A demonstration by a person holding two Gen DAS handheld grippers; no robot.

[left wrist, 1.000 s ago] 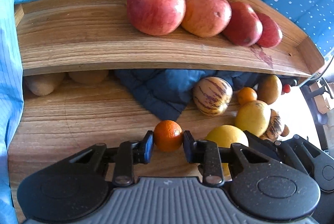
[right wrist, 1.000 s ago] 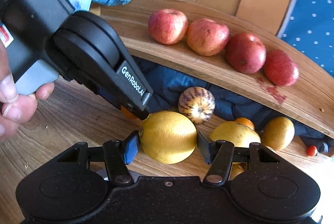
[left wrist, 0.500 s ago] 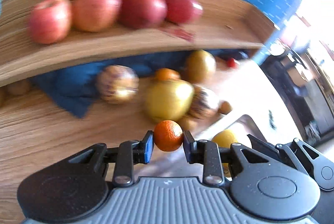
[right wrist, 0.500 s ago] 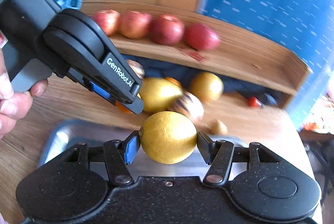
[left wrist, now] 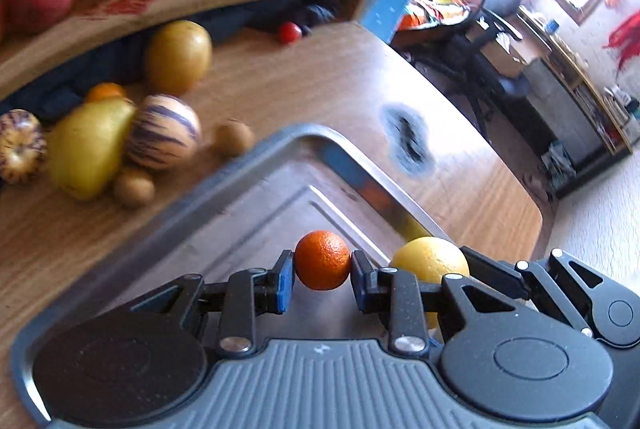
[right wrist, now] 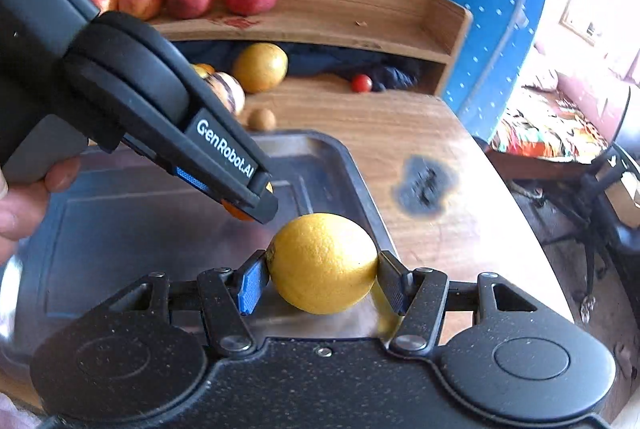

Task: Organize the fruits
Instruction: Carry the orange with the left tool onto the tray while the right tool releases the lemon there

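Gripped small orange (left wrist: 323, 260) in left gripper (left wrist: 323, 279), lemon (right wrist: 323, 263) in right gripper (right wrist: 320, 285), jaws clamped; needed lowering onto metal tray (left wrist: 256, 189), well apart, before releasing.

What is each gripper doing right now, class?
Left gripper: closed on the small round orange mandarin.
Right gripper: closed on the large round yellow lemon.

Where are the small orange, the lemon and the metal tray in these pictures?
small orange (left wrist: 323, 260), left wrist view, centre of its peel.
lemon (right wrist: 323, 263), right wrist view, middle of its front face.
metal tray (right wrist: 352, 169), right wrist view, raised rim at far right corner.
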